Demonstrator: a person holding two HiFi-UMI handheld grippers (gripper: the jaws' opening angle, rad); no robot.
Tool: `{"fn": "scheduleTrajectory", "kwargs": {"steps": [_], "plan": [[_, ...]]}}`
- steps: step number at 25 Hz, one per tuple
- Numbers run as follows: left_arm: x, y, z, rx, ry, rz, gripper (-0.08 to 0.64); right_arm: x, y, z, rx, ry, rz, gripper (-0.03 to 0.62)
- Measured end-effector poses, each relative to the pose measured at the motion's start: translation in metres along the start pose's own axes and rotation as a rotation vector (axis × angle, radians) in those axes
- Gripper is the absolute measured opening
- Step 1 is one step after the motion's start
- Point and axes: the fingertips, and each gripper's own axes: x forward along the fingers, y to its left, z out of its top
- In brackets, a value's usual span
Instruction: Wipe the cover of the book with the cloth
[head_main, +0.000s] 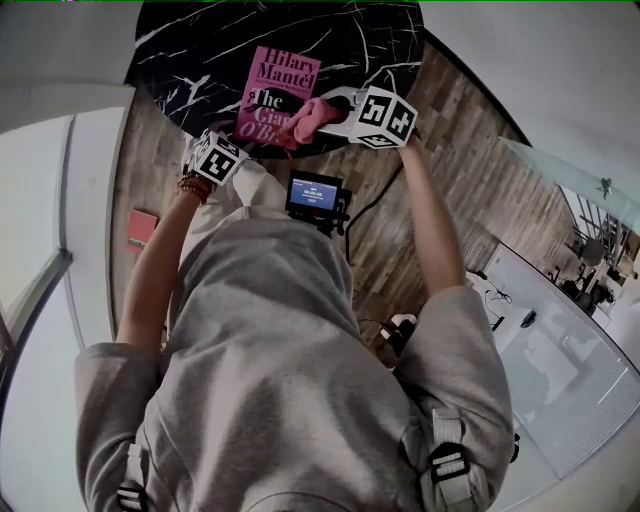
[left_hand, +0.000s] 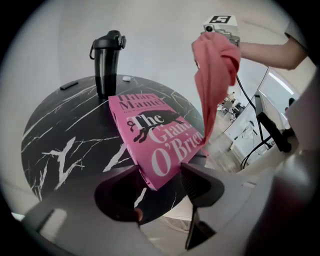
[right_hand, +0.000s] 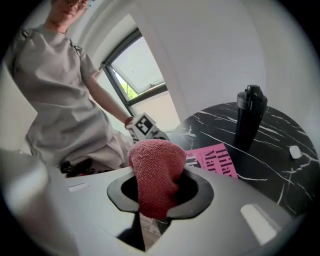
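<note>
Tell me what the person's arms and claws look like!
Each claw, the left claw and right claw, has a pale grey body, dark curved jaws and a white cube with black square markers. The person wears a grey short-sleeved top and a beaded bracelet on the left wrist.

A black bottle (left_hand: 106, 62) stands upright on the black marbled table (left_hand: 60, 145); wooden floor (head_main: 470, 200) beneath.

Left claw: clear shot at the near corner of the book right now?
Probably yes. The left claw is open and empty, the near corner of the book sits just ahead of its gap, and the cloth hangs off to one side from the right claw.
</note>
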Motion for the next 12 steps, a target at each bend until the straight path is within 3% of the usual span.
{"fn": "scheduleTrajectory", "kwargs": {"steps": [2, 5, 9, 12], "plan": [[-0.001, 0.0, 0.001, 0.002, 0.0, -0.003, 0.256, -0.02, 0.015, 0.006, -0.014, -0.019, 0.058, 0.121], [-0.001, -0.001, 0.001, 0.004, 0.006, -0.007, 0.256, -0.056, 0.01, 0.027, 0.009, -0.131, 0.057, 0.12], [0.001, -0.001, 0.0, -0.001, 0.009, -0.008, 0.256, -0.092, -0.038, 0.058, 0.032, -0.276, -0.116, 0.121], [-0.001, -0.001, 0.001, 0.001, 0.015, -0.006, 0.256, -0.08, -0.084, 0.051, 0.046, -0.214, -0.272, 0.121]]}}
